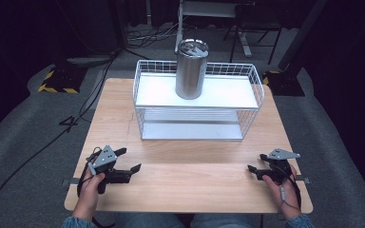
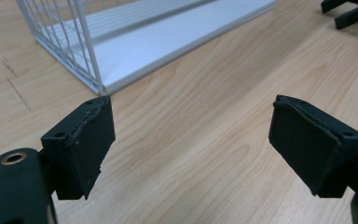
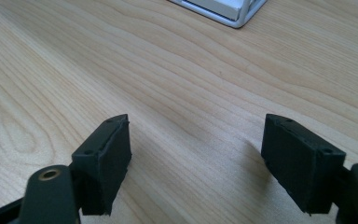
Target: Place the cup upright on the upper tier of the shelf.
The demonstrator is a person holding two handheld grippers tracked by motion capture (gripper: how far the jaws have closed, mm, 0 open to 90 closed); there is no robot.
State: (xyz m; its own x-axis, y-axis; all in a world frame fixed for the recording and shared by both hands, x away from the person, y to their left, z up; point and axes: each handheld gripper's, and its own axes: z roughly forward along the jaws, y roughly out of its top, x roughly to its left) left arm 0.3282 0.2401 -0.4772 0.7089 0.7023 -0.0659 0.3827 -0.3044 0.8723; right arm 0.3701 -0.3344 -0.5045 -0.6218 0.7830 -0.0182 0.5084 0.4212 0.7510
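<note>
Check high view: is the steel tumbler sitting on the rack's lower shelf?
No, the steel tumbler stands upright on the top shelf of the white wire rack.

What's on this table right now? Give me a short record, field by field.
table: light wooden top
wire rack: white, two shelves, at the far middle of the table
metal tumbler: steel, lidded, upright on the rack's top shelf
left gripper: jaws apart, nothing between them, low over the table's near left
right gripper: jaws apart, nothing between them, at the near right
</note>
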